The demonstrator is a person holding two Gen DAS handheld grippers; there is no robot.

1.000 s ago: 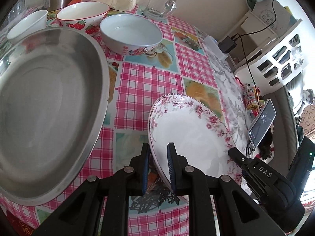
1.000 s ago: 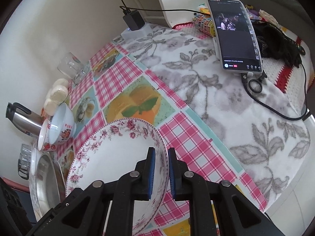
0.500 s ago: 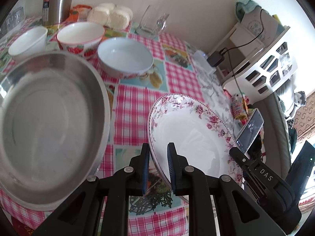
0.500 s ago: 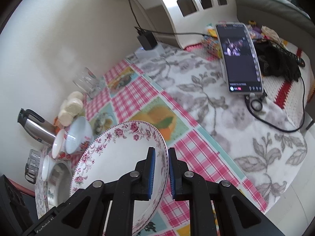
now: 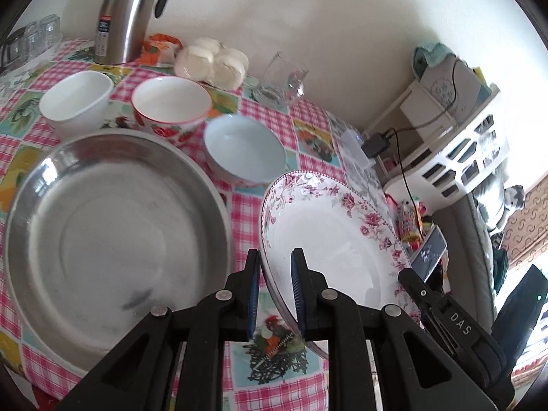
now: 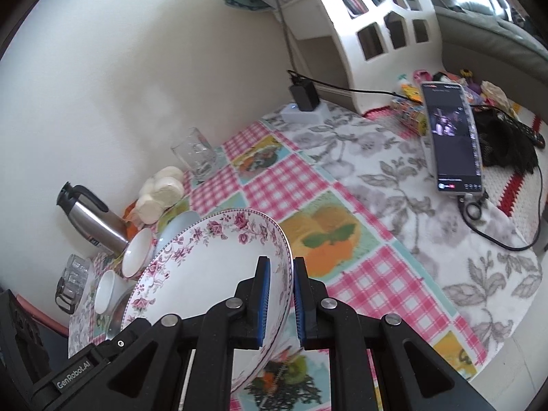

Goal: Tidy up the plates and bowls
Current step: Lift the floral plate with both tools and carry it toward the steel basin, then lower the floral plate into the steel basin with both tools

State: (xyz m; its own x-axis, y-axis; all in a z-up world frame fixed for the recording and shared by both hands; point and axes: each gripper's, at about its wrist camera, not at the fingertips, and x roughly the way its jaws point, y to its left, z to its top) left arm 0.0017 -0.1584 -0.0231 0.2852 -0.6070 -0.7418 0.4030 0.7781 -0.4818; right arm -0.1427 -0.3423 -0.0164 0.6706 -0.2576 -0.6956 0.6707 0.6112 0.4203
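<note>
A white plate with a pink floral rim (image 5: pixel 335 239) hangs tilted above the checked tablecloth. My left gripper (image 5: pixel 275 274) is shut on its near left rim. My right gripper (image 6: pixel 281 274) is shut on the opposite rim of the same plate (image 6: pixel 205 274). Left of the plate lies a large steel pan (image 5: pixel 102 222). Behind the pan stand a white bowl (image 5: pixel 75 99), a strawberry-patterned bowl (image 5: pixel 171 102) and a pale blue bowl (image 5: pixel 245 147). The plate hides part of these bowls in the right wrist view.
A steel thermos jug (image 5: pixel 126 10), white buns (image 5: pixel 212 61) and a glass mug (image 5: pixel 284 78) line the wall. Right of the cloth are a lit phone (image 6: pixel 452 137), a charger with cable (image 6: pixel 304 96) and a white shelf unit (image 6: pixel 359 27).
Both grippers have risen with the floral plate, lifting it off the cloth. The views have tipped up, so the jug and more of the wall now show.
</note>
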